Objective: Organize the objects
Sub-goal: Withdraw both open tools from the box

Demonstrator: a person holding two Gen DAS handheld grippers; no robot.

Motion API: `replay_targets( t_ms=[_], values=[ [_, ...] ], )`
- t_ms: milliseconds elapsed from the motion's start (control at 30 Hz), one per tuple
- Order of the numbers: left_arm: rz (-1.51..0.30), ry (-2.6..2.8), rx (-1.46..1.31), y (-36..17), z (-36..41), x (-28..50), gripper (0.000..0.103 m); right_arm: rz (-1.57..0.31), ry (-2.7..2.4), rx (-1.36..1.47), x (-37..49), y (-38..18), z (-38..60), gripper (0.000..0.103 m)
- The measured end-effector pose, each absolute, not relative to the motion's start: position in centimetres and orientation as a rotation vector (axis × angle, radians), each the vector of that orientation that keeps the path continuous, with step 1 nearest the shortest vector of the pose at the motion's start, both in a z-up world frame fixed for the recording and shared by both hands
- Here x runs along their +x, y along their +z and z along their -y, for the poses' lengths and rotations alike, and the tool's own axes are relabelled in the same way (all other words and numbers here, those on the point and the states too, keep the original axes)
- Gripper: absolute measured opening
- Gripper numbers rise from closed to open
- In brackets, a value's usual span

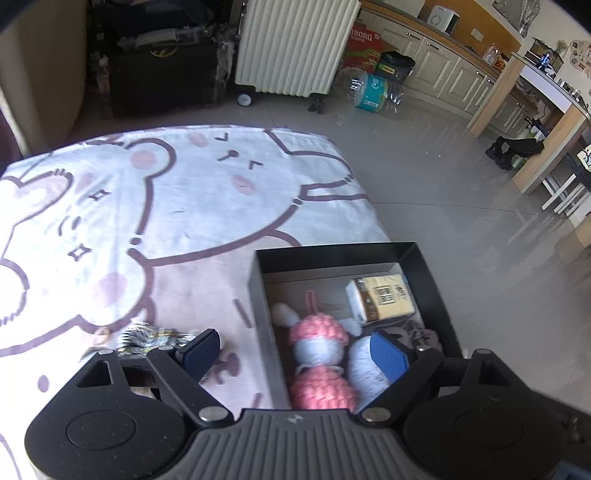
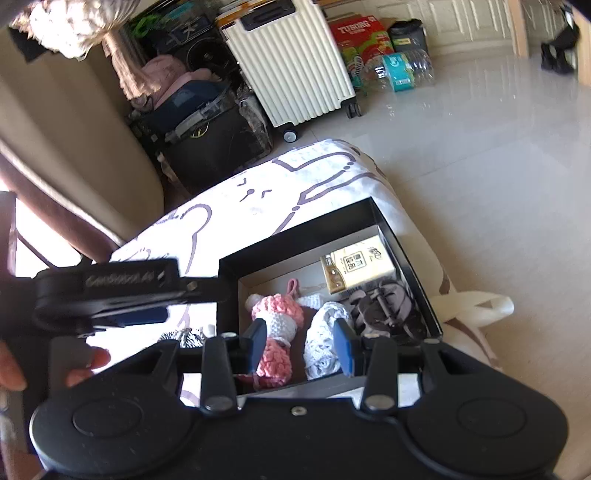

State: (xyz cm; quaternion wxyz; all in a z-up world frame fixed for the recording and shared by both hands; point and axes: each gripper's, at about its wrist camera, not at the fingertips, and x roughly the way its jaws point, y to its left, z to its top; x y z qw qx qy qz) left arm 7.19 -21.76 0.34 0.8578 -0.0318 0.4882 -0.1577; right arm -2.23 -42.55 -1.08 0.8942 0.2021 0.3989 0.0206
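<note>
A black open box (image 1: 424, 266) (image 2: 369, 214) sits at the right edge of a table covered by a cartoon-bear cloth (image 1: 184, 206). Inside lie a pink-and-white crocheted toy (image 1: 319, 354) (image 2: 277, 321), a white knitted item (image 1: 364, 365) (image 2: 325, 339), a tan tissue pack (image 1: 380, 299) (image 2: 360, 267) and a dark hair clip (image 2: 384, 306). My left gripper (image 1: 295, 350) is open and empty, straddling the box's left wall. My right gripper (image 2: 301, 345) is open and empty above the toy and knitted item. A black-and-white striped item (image 1: 147, 338) (image 2: 188, 338) lies on the cloth left of the box.
The left gripper's body (image 2: 110, 291) shows at the left of the right wrist view. A cream suitcase (image 1: 295, 44) (image 2: 291, 62), a red carton (image 2: 360, 35), water bottles (image 1: 373, 92) and dark bags (image 1: 162, 70) stand on the tiled floor beyond the table.
</note>
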Motion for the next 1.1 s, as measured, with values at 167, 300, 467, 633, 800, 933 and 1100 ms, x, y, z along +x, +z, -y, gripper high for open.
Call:
replay_targets(
  t_ms=[167, 300, 467, 633, 800, 933, 1100],
  values=[
    [-0.987, -0.303, -0.043, 1.3, 19.0, 5.9, 0.089, -0.841, 0.02, 0.315, -2.1, 0.4, 41.6, 0.042],
    [-0.966, -0.29, -0.031, 1.8, 17.3, 4.7, 0.089, -0.834, 0.001, 0.283, -2.6, 1.6, 41.5, 0.043],
    [-0.958, -0.277, -0.035, 1.7, 15.4, 3.1, 0.089, -0.818, -0.015, 0.266, -3.7, 2.2, 41.1, 0.045],
    [-0.941, -0.268, -0.014, 1.9, 14.4, 1.5, 0.092, -0.811, -0.03, 0.248, -4.4, 2.2, 40.5, 0.049],
    [-0.907, -0.254, 0.043, 2.8, 14.2, 0.2, 0.101, -0.817, -0.052, 0.21, -5.1, 2.3, 39.8, 0.056],
    [-0.895, -0.246, 0.046, 3.3, 13.9, -0.6, 0.103, -0.807, -0.078, 0.173, -6.1, 3.3, 39.5, 0.074],
    [-0.899, -0.263, 0.052, 3.7, 14.0, -1.2, 0.103, -0.791, -0.127, 0.138, -7.3, 4.7, 39.7, 0.091]
  ],
)
